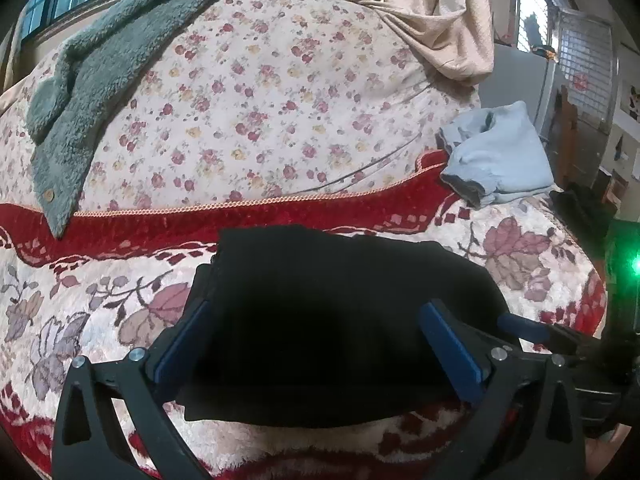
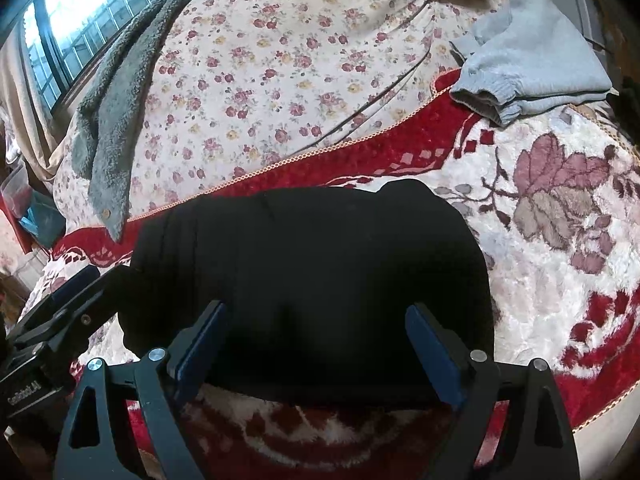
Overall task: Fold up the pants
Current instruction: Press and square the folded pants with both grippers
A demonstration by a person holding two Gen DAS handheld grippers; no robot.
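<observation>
Left wrist view: the left gripper [image 1: 316,344] stands wide over the folded black pants [image 1: 340,300], holding nothing. The right gripper [image 2: 316,340] is also wide and empty above it. Bare plush blanket [image 2: 560,280] lies free past the right edge of the pants.

The pants [image 2: 312,272] are matt black cloth, the blanket [image 2: 552,264] plush pile, the green towel [image 1: 104,64] fuzzy fleece.

A bed [image 1: 280,92] under a red-bordered plush blanket [image 1: 540,280] carries folded black pants [image 1: 320,300], grey-blue clothes [image 1: 500,152] near its right edge, and a teal fleece [image 1: 100,80] at far left.

Left tool [image 1: 316,344] wide apart over folded black pants [image 1: 320,300].
</observation>
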